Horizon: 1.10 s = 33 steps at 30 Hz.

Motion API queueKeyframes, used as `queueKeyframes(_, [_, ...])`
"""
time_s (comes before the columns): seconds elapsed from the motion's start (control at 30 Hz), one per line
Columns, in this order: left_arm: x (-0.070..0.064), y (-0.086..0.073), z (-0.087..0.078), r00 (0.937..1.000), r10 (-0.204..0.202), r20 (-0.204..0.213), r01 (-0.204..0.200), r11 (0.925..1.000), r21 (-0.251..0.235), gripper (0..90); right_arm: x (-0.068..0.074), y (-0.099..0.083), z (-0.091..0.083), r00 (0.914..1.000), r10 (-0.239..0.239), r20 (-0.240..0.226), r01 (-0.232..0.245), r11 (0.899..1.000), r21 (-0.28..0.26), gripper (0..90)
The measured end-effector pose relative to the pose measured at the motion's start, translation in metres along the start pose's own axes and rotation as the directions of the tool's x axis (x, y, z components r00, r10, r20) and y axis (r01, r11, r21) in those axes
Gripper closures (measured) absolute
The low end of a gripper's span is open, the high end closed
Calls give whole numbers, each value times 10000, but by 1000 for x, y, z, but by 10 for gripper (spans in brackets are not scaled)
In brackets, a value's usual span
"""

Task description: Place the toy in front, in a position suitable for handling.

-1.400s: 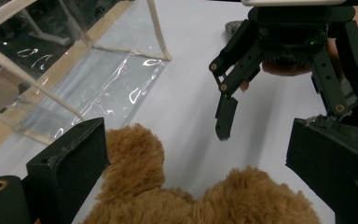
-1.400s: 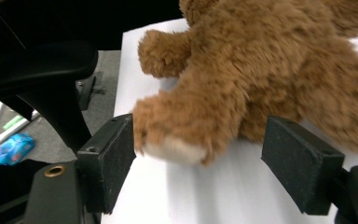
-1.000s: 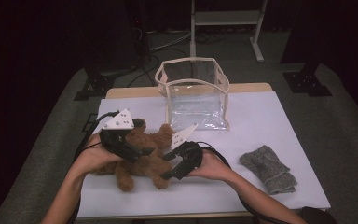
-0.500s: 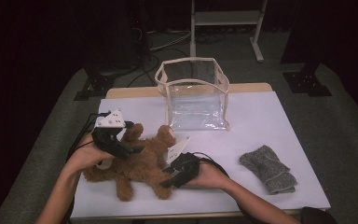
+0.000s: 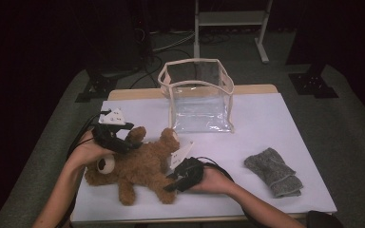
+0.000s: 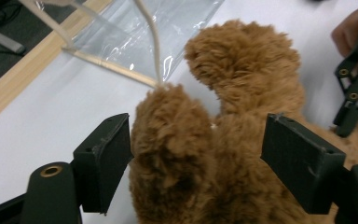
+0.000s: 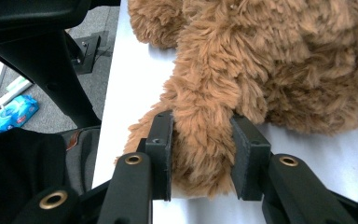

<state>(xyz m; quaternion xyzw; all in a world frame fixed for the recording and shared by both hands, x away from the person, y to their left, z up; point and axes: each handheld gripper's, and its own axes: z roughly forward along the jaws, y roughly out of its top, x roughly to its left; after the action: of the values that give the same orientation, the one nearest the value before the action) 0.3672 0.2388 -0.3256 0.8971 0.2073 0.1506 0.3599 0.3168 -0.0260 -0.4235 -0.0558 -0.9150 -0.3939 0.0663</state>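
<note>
A brown teddy bear (image 5: 142, 164) lies on the white table (image 5: 266, 123) at the near left. My left gripper (image 5: 129, 142) is at the bear's far side, by its head end. In the left gripper view that gripper (image 6: 200, 158) stands open, with one furry limb (image 6: 168, 149) between its jaws and nearer the left pad. My right gripper (image 5: 169, 183) is at the bear's near right side. In the right gripper view it (image 7: 203, 154) is shut on another limb of the bear (image 7: 284, 60), and the fur bulges between the pads.
A clear plastic bag with a beige rim (image 5: 197, 102) stands open behind the bear, its corner (image 6: 135, 28) close to the bear's raised paw. A folded grey cloth (image 5: 273, 171) lies at the near right. The table's front edge is close to both hands.
The bear and both hands have shifted slightly left and toward the front edge. The right gripper has dropped nearer to the table while still holding the limb.
</note>
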Motion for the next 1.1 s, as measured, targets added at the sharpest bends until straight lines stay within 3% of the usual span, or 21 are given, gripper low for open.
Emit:
queueKeyframes(0.13, [4, -2, 5, 10000, -38, 46, 37, 9999, 159, 359, 0, -1, 0, 10000, 37, -17, -37, 10000, -50, 633])
queueKeyframes(0.2, [5, -3, 6, 10000, -36, 57, 35, 9998, 198, 462, 0, -1, 0, 10000, -3, 5, 3, 10000, -57, 633])
queueKeyframes(0.23, [5, -3, 7, 10000, -16, 93, 13, 9997, 245, 462, 0, -1, 0, 10000, -3, 5, 3, 10000, -57, 633])
queueKeyframes(0.27, [5, -4, 8, 10000, 17, 47, -18, 9995, 310, 516, 0, -1, 0, 10000, -14, 12, 14, 10000, -55, 633])
queueKeyframes(0.3, [5, -4, 9, 10000, 8, -42, -6, 9995, 323, 634, 0, -1, 0, 10000, -10, 7, 10, 10000, -47, 634])
queueKeyframes(0.4, [3, -2, 9, 9993, 359, -126, -353, 9985, 411, 710, 0, 0, 0, 10000, -11, 18, 11, 10000, -47, 650])
queueKeyframes(0.67, [3, 1, 4, 9990, 393, -235, -383, 9984, 417, 752, 0, -1, -1, 9999, 132, -60, -133, 9996, -261, 739])
queueKeyframes(1.1, [3, 4, -11, 9989, 369, -302, -369, 9993, 6, 762, 1, 2, -6, 9993, 135, -335, -147, 9993, -339, 770])
